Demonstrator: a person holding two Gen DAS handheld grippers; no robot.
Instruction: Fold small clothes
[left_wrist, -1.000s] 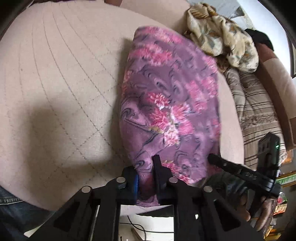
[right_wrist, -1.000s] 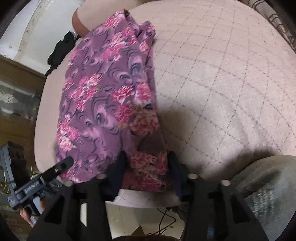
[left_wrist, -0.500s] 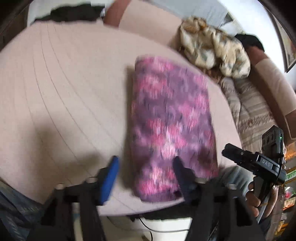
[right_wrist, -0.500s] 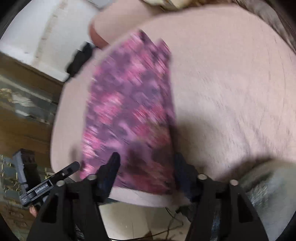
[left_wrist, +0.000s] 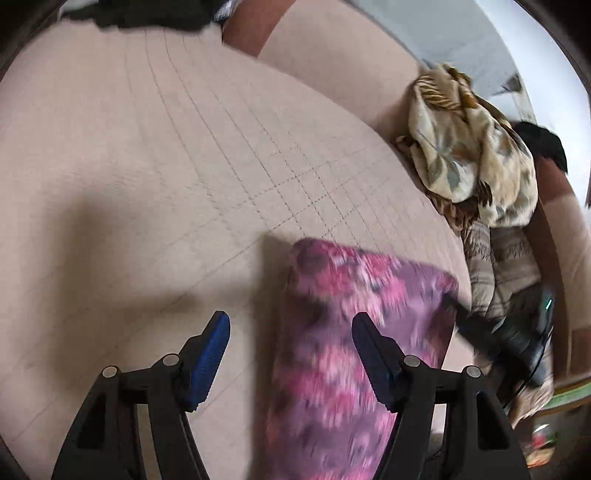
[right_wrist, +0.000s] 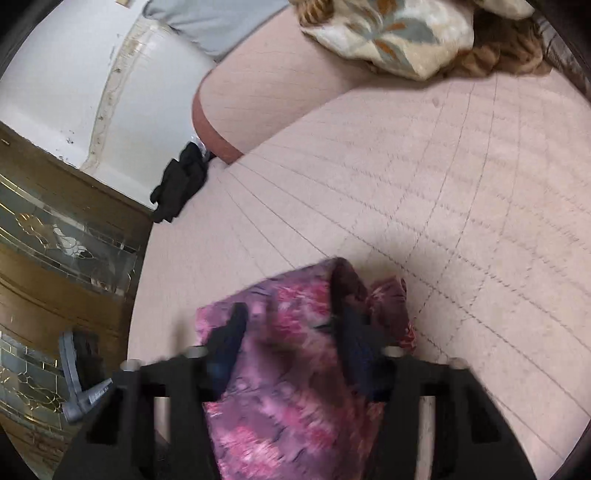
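The quilted beige cushion (left_wrist: 177, 155) carries the purple floral garment (left_wrist: 332, 362) at its near edge. Your right gripper (right_wrist: 291, 328) has just been closing, cloth bunched between its jaws (blur hides whether the pads pinch). Your left gripper (left_wrist: 291, 332) gapes empty; catch the opposite corner before folding evenly. No legible writing.

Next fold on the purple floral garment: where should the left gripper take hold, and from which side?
Probably its near end, approached from the front edge of the cushion: the purple floral garment lies as a long strip running away, that end closest.
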